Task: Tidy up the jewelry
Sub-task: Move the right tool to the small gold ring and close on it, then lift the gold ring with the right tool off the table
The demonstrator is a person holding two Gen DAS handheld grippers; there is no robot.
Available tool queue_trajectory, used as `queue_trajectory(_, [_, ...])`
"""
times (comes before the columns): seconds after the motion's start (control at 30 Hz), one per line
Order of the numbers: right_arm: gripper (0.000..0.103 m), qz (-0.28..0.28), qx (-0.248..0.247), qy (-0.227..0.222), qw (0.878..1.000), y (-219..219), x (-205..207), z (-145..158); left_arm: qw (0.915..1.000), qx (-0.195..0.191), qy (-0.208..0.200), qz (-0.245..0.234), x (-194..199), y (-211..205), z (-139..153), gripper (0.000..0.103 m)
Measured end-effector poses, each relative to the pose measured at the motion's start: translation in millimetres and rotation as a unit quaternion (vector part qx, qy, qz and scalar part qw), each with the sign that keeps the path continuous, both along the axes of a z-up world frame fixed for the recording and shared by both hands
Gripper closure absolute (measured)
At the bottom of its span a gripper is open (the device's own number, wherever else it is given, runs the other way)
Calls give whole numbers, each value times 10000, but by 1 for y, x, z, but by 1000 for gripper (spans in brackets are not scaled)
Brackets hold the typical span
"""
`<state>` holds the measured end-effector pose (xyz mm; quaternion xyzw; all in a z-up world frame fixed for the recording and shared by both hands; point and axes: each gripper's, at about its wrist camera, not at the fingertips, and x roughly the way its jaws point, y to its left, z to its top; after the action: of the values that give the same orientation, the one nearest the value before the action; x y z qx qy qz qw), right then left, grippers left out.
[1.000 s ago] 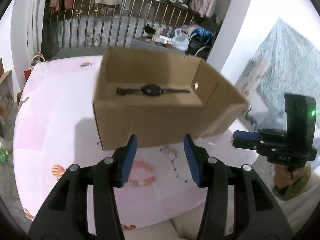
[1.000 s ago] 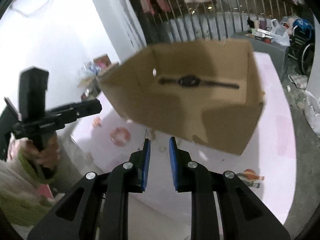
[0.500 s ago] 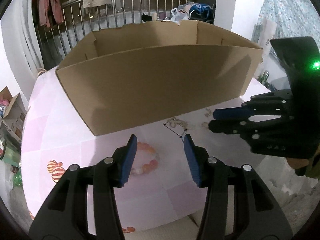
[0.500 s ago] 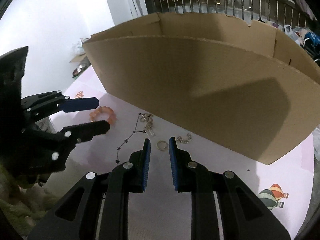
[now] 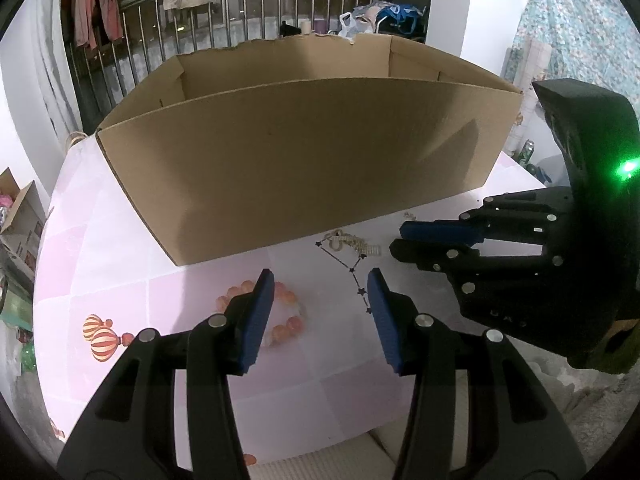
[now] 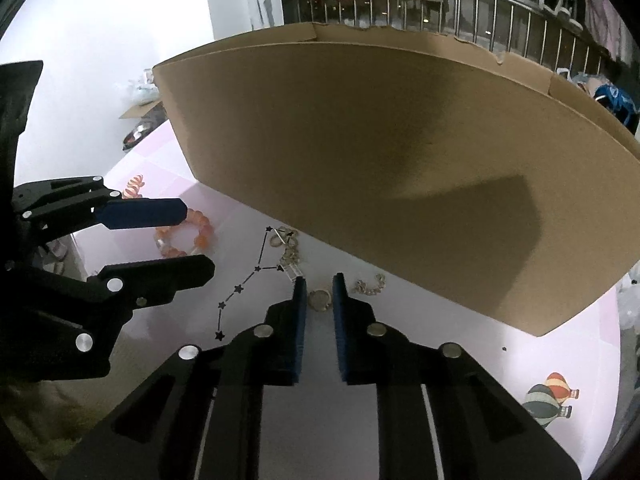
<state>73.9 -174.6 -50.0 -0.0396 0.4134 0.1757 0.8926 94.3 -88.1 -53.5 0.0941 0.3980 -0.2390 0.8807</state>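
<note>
A big open cardboard box [image 5: 300, 152] [image 6: 400, 160] stands on the pink table [image 5: 100, 260]; its inside is hidden. Jewelry lies in front of it. My left gripper [image 5: 320, 284] [image 6: 198, 240] hangs open just above an orange bead bracelet [image 5: 288, 320] [image 6: 200, 236]. A black star chain [image 5: 356, 268] [image 6: 240, 288] and a pale tangled chain [image 5: 356, 245] [image 6: 286, 240] lie between the grippers. My right gripper [image 6: 319, 280] [image 5: 400, 240] is low over the table with its jaws closing; a small ring [image 6: 320, 300] lies in the narrow gap, untouched. A short silver chain [image 6: 370, 284] lies to the right of it.
The box wall rises close behind the jewelry and blocks the far side. The table's near edge [image 5: 320, 440] runs just below the left gripper. A metal railing [image 5: 240, 12] hung with clothes stands behind, and small boxes [image 5: 20, 216] sit on the floor at left.
Both grippers have sunk toward the table and the jewelry, so the box's inside no longer shows. The right jaws have narrowed around the ring. The left jaws keep their width.
</note>
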Motion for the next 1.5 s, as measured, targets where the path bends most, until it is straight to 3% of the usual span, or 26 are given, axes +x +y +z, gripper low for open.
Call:
queue_trajectory(0.57, [92, -587, 189, 223, 9978, -35, -11, -2, 9997, 155, -160, -123, 6, -19, -1, 58])
queue_trajectory(0.73, [92, -617, 219, 241, 9976, -34, -11, -2, 9994, 300, -105, -139, 17, -26, -7, 77])
queue_trajectory(0.87, [92, -605, 236, 246, 9976, -34, -11, -2, 9996, 290, -26, -66, 23, -23, -10, 84])
queue_trajectory(1.1, [92, -620, 270, 255, 9974, -36, -9, -1, 9993, 146, 139, -312, 20, -27, -12, 85])
queue_trajectory(1.5, [92, -636, 292, 245, 9972, -40, -12, -3, 9988, 306, 172, -347, 21, -39, -17, 82])
